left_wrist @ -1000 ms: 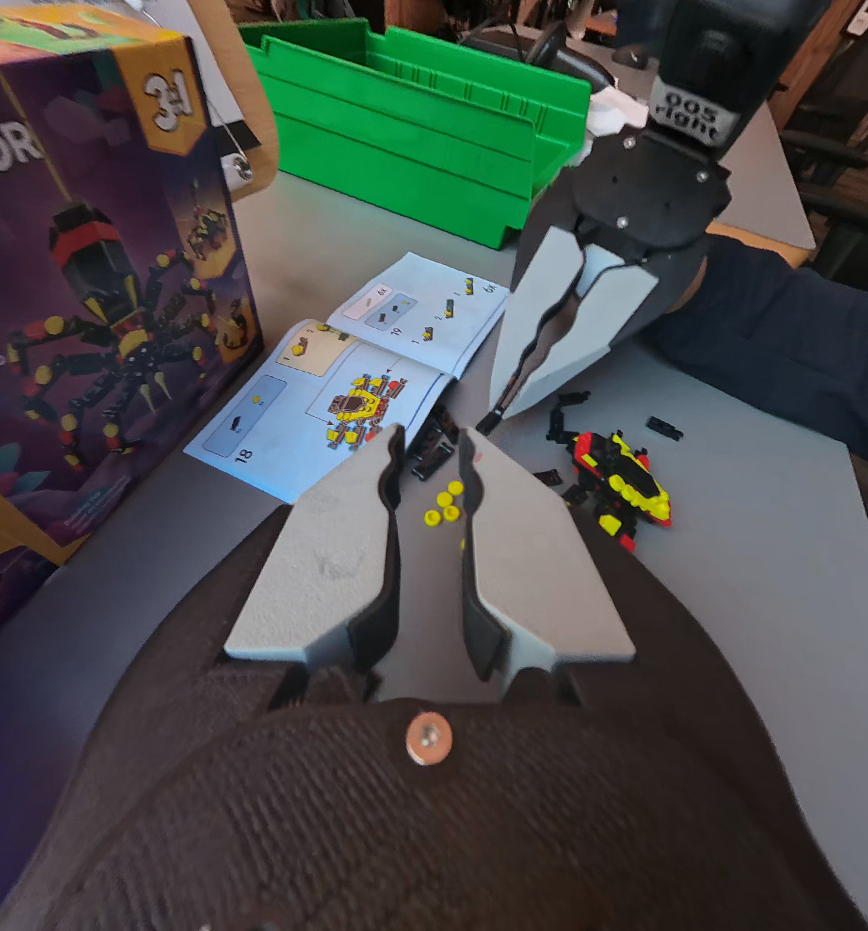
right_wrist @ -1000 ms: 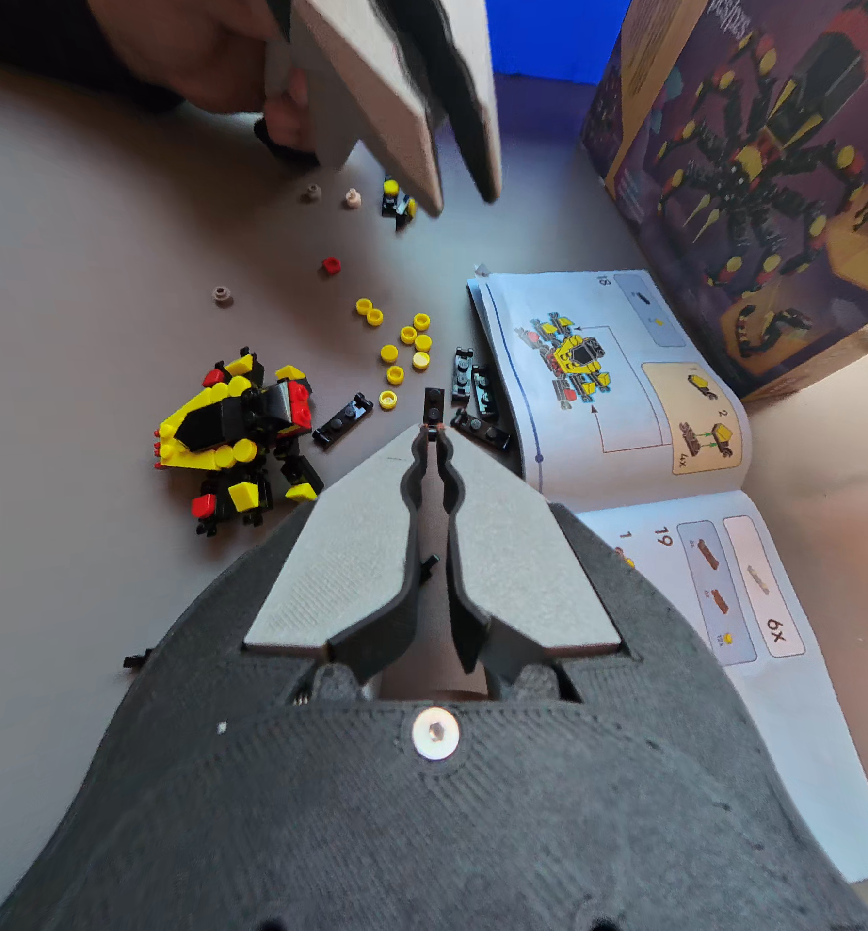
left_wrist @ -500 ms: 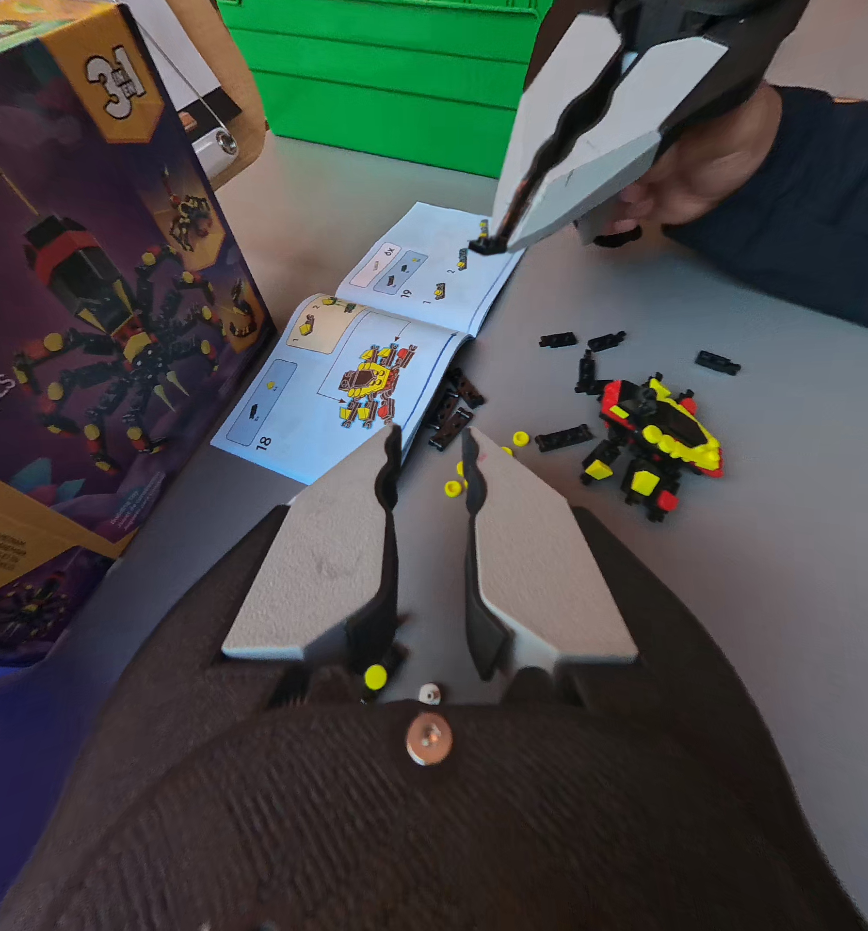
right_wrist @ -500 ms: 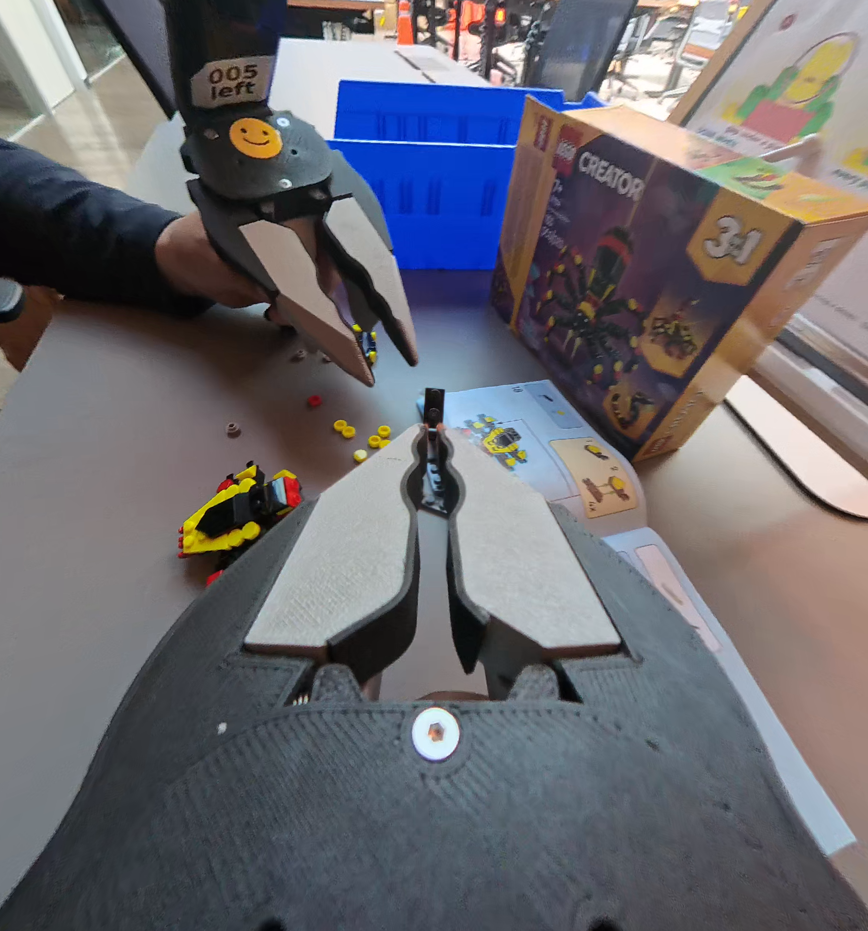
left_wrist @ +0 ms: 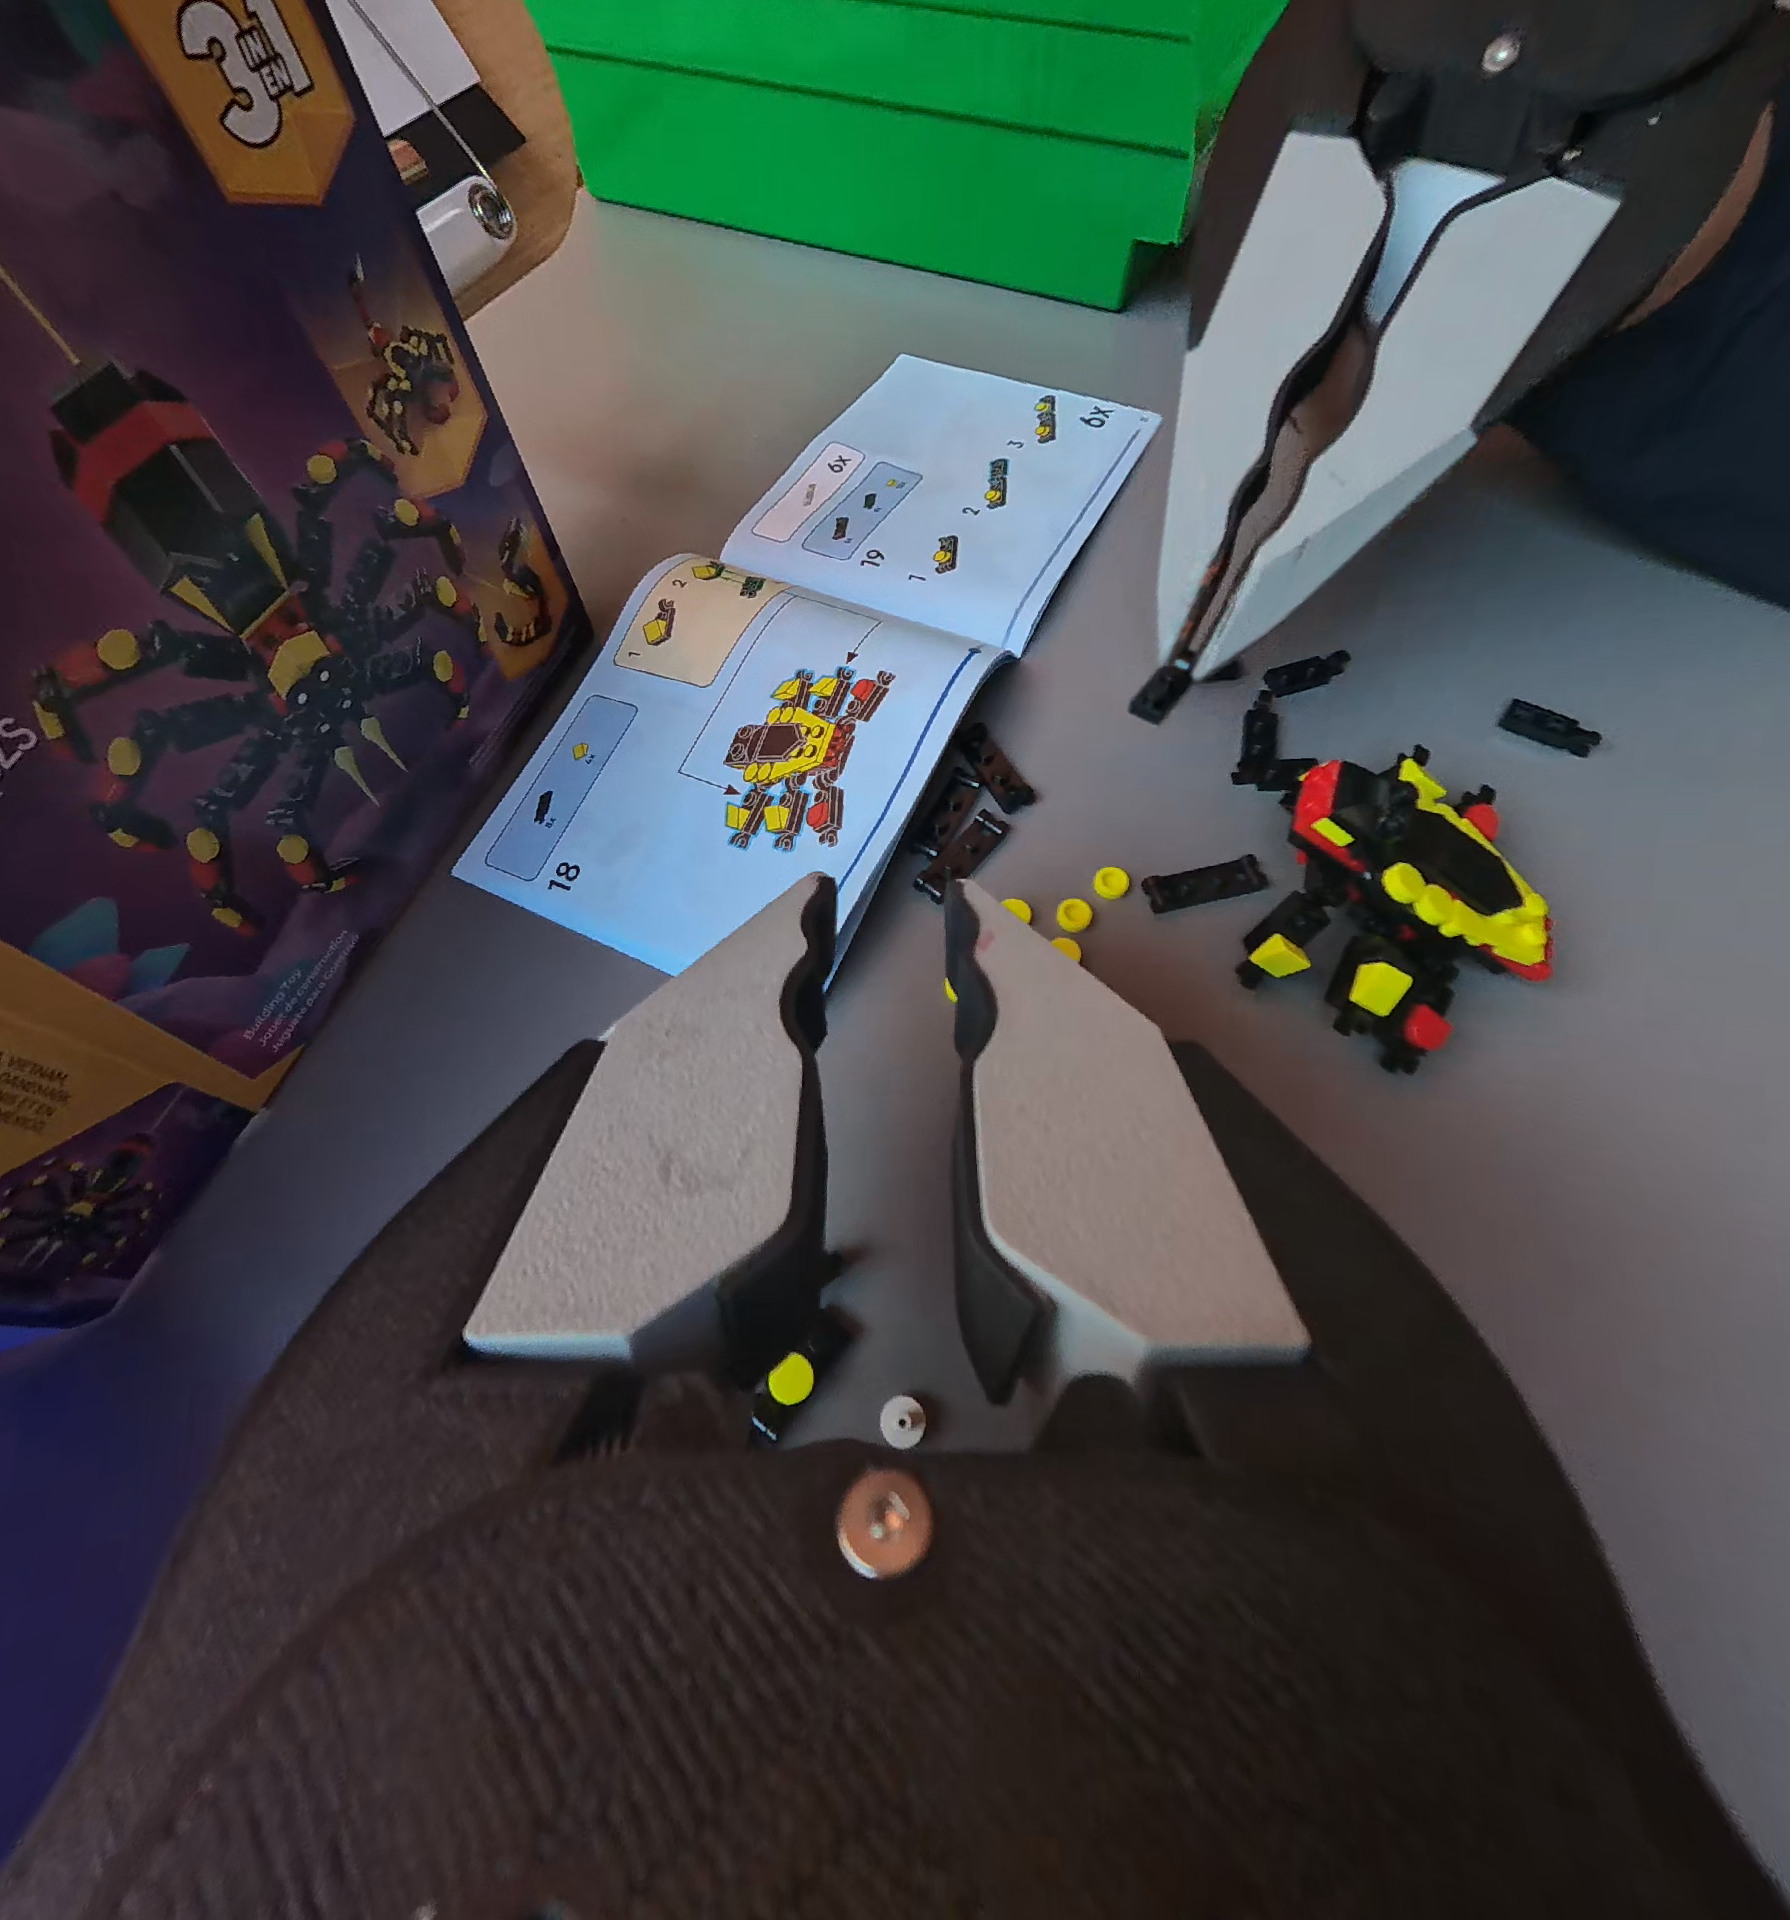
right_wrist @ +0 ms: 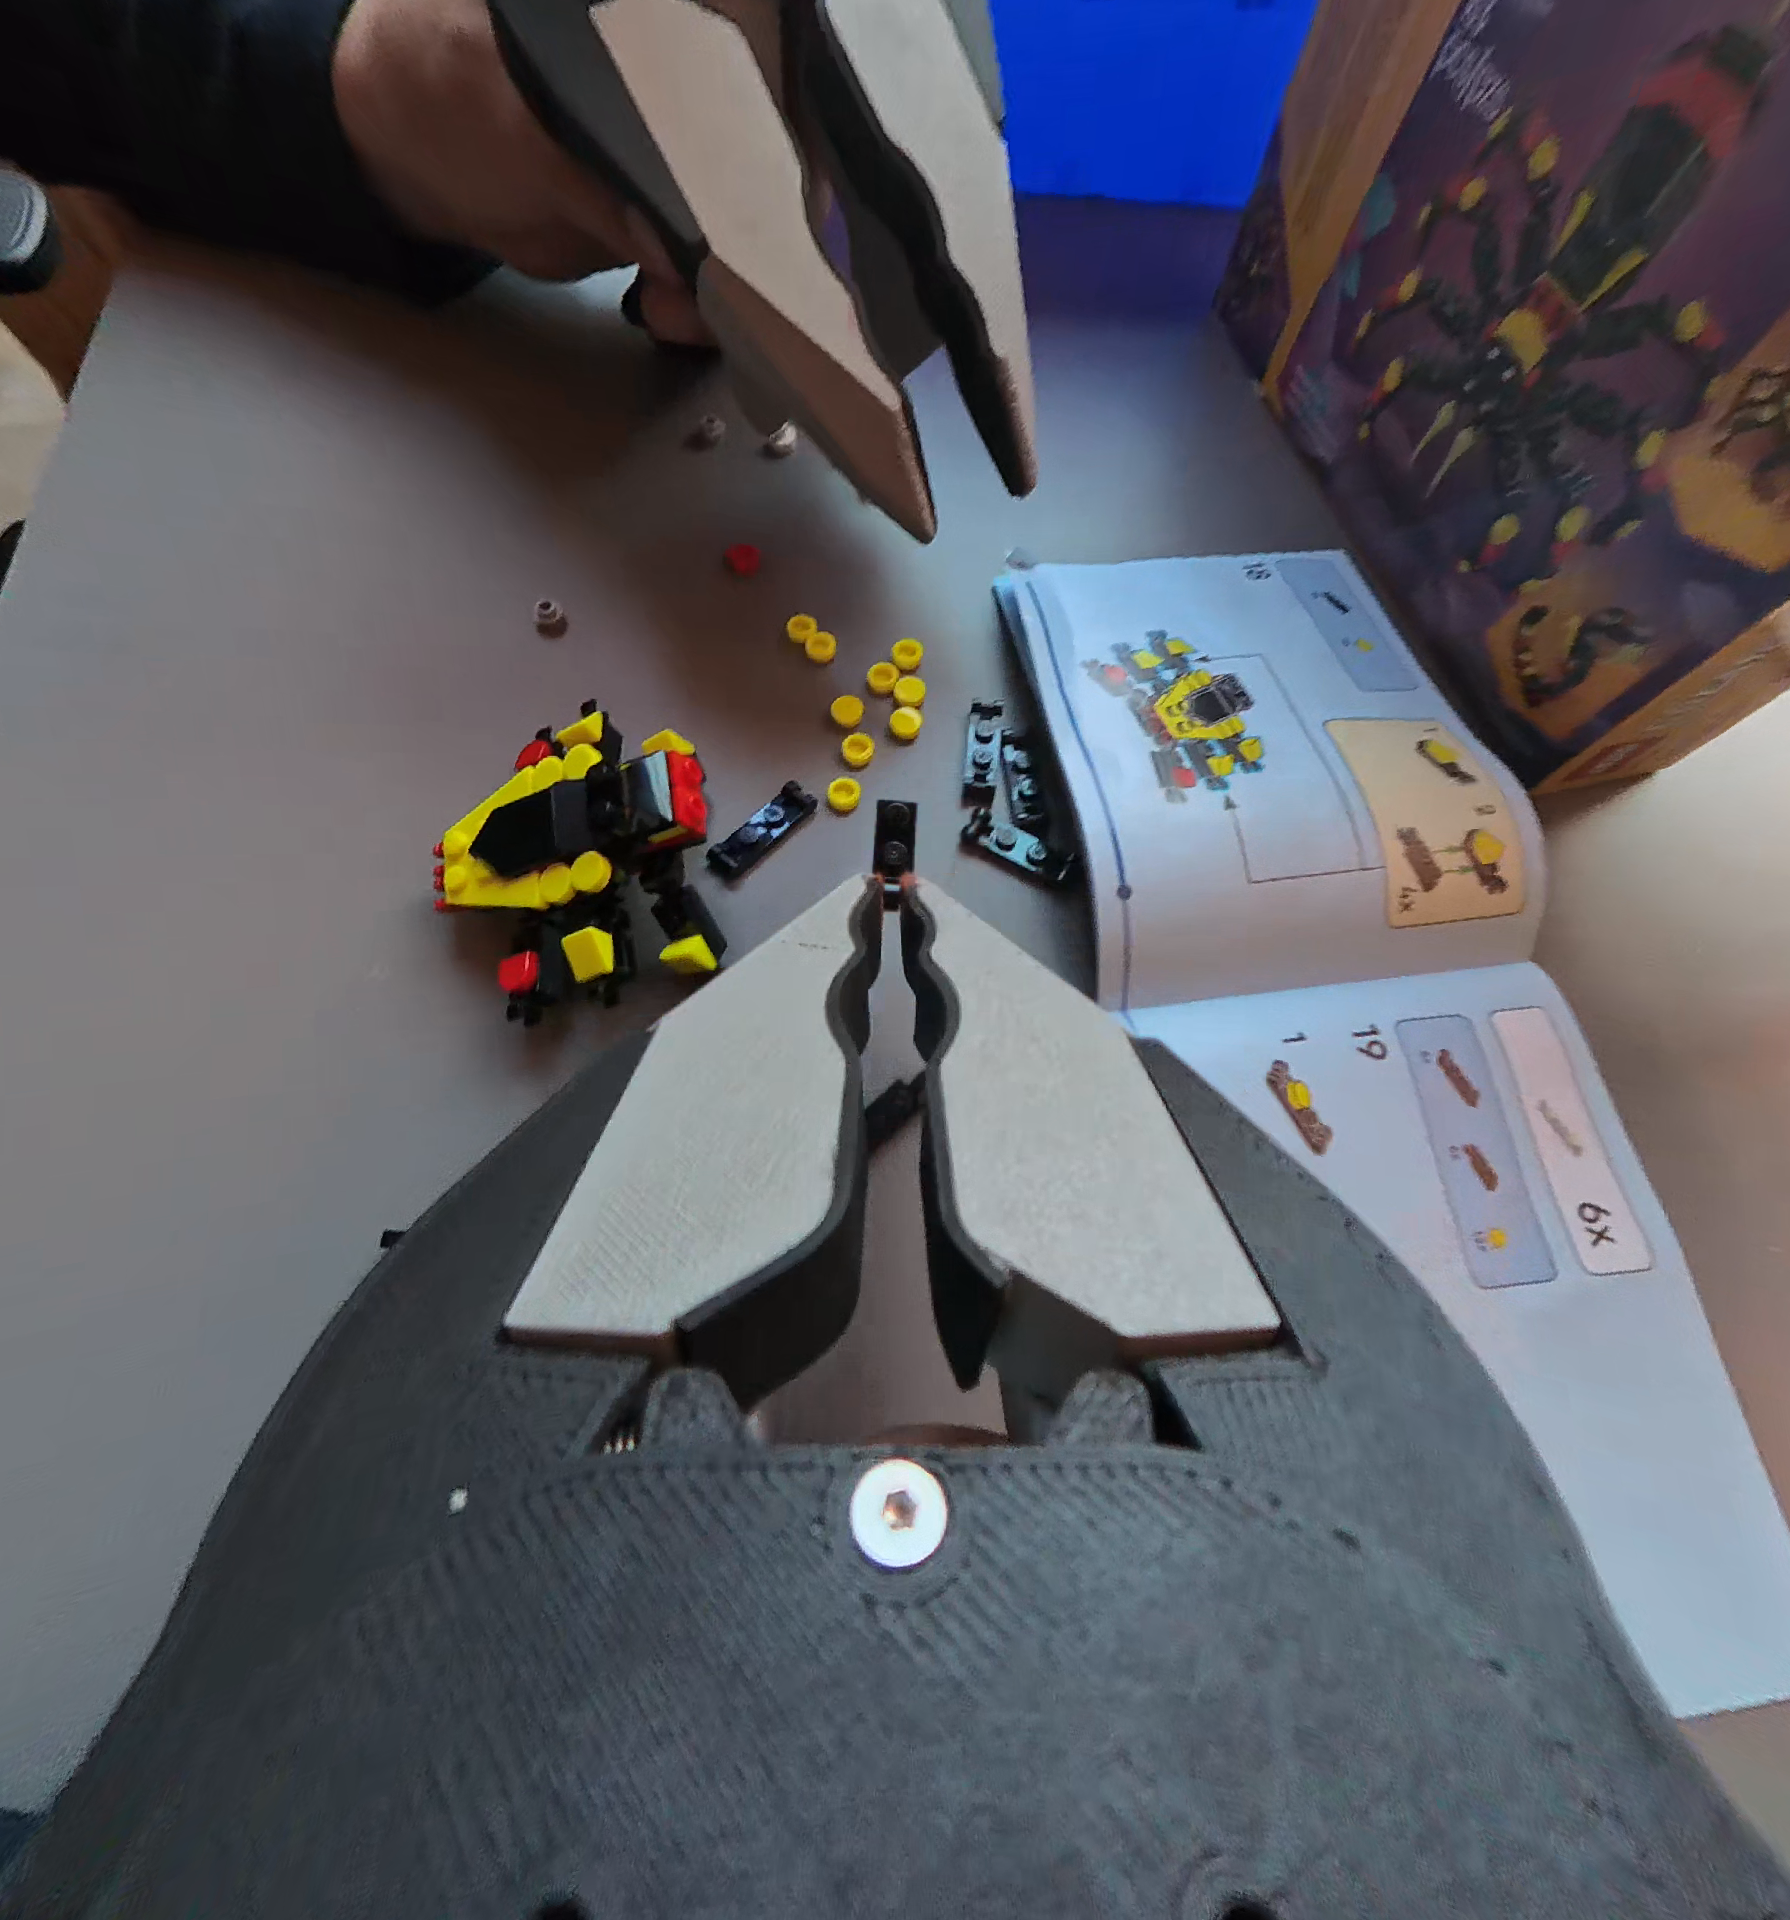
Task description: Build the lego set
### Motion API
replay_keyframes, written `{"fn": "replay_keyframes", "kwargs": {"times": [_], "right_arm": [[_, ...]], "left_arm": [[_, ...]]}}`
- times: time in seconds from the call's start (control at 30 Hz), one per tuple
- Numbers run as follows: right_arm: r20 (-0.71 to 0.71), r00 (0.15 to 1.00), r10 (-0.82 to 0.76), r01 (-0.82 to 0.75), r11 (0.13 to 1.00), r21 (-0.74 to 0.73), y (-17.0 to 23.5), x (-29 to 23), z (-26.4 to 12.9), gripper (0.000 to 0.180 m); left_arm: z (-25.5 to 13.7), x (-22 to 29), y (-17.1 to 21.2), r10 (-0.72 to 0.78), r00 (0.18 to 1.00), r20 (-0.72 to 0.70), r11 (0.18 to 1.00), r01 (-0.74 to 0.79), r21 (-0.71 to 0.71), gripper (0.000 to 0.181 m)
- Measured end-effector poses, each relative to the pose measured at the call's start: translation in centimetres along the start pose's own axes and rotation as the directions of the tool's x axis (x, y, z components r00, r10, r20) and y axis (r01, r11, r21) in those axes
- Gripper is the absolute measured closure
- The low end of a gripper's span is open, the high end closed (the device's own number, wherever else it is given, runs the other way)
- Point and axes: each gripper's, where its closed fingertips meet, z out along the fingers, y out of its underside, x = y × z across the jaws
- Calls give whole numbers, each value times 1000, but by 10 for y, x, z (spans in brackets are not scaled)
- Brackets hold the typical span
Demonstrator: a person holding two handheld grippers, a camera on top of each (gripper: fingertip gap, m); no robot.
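Right gripper [right_wrist: 893, 891] closed to a narrow slit at the tips, pinching a small black plate [right_wrist: 893, 831] by its near end; the plate sticks out past the tips, just above the grey table [right_wrist: 247, 1039]. In the left wrist view, the same right gripper [left_wrist: 1187, 665] comes down from the far right, the black plate [left_wrist: 1159, 691] at its tips, low over the table; whether touching cannot be told.

Left gripper [left_wrist: 886, 904] with its fingers parted a moderate way, nothing between them. Hangs over the near edge of the open instruction booklet [left_wrist: 766, 727] and a scatter of yellow round studs [left_wrist: 1076, 914]. Under its base, a small black piece with a yellow stud [left_wrist: 792, 1377] and a pale round piece [left_wrist: 903, 1418] on the table.

Partly built model [right_wrist: 579, 821], black, yellow and red, on the table left of the held plate in the right wrist view; one loose black plate [right_wrist: 763, 829] just beside it. More black plates [right_wrist: 1016, 800] piled against the booklet's left edge. Yellow studs [right_wrist: 875, 691] between model and booklet, a red stud [right_wrist: 742, 559] and grey studs [right_wrist: 551, 615] farther off.

Purple set box [left_wrist: 195, 571] standing upright beside the booklet. Green bin [left_wrist: 870, 135] at the far side in the left wrist view, blue bin [right_wrist: 1119, 94] at the far side in the right wrist view.
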Motion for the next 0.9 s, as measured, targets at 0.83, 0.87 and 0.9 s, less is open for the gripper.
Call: {"fn": "replay_keyframes", "kwargs": {"times": [0.83, 0.87, 0.9], "right_arm": [[-107, 994, -34, 30, 999, -41, 3, 14, 20, 165], [-117, 993, -32, 28, 999, -34, 1, 16, 23, 165], [-134, 990, -32, 27, 999, -40, 0, 19, 25, 165]], "left_arm": [[1, 1, 2, 3, 1000, 2, 1000, -3, -15, 164], [2, 1, 2, 4, 1000, 2, 1000, -4, -17, 164], [2, 1, 2, 6, 1000, 2, 1000, -6, -18, 164]]}}
